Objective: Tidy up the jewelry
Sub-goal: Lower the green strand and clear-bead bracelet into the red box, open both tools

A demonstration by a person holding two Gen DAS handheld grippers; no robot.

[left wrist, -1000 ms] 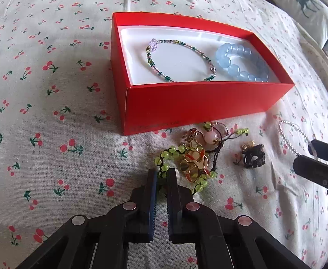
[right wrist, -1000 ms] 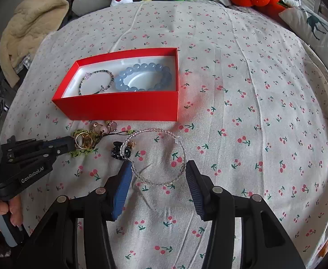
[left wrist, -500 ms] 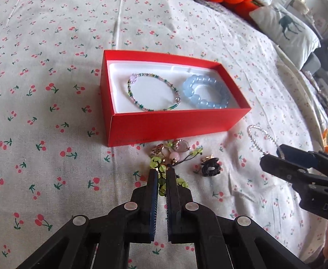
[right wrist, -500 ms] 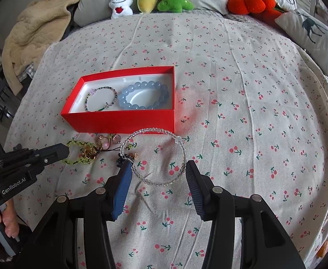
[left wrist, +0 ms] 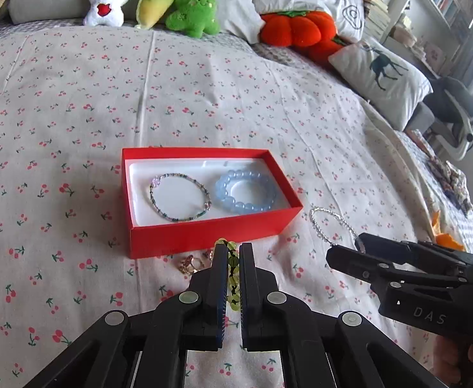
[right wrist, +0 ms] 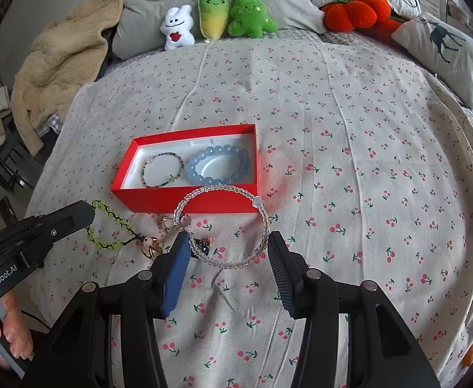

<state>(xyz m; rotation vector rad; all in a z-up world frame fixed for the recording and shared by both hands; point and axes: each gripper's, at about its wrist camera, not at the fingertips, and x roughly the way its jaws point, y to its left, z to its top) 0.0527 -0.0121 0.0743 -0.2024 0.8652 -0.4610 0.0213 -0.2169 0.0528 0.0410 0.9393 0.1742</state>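
A red box (left wrist: 204,237) (right wrist: 159,200) lies open on the cherry-print bed. Inside it are a thin multicoloured bead bracelet (left wrist: 180,198) (right wrist: 162,169) and a chunky blue bead bracelet (left wrist: 245,194) (right wrist: 218,165). My left gripper (left wrist: 233,250) (right wrist: 75,216) is shut on a green bead bracelet (left wrist: 231,260) (right wrist: 107,226), which hangs from it just in front of the box. My right gripper (right wrist: 228,242) (left wrist: 349,252) is shut on a clear bead bracelet (right wrist: 223,190) (left wrist: 330,226), lifted at the box's near right corner.
Small rings and charms (right wrist: 168,223) (left wrist: 188,263) and a dark trinket (right wrist: 201,247) lie on the bed in front of the box. Plush toys (right wrist: 223,16), pillows (right wrist: 443,48) and a beige blanket (right wrist: 58,64) line the far side. A chair (left wrist: 456,119) stands at the right.
Both grippers rose and tipped upward. The left lifted the green bracelet out of the pile; the right lifted the clear bracelet off the bed, so it now overlaps the box front.
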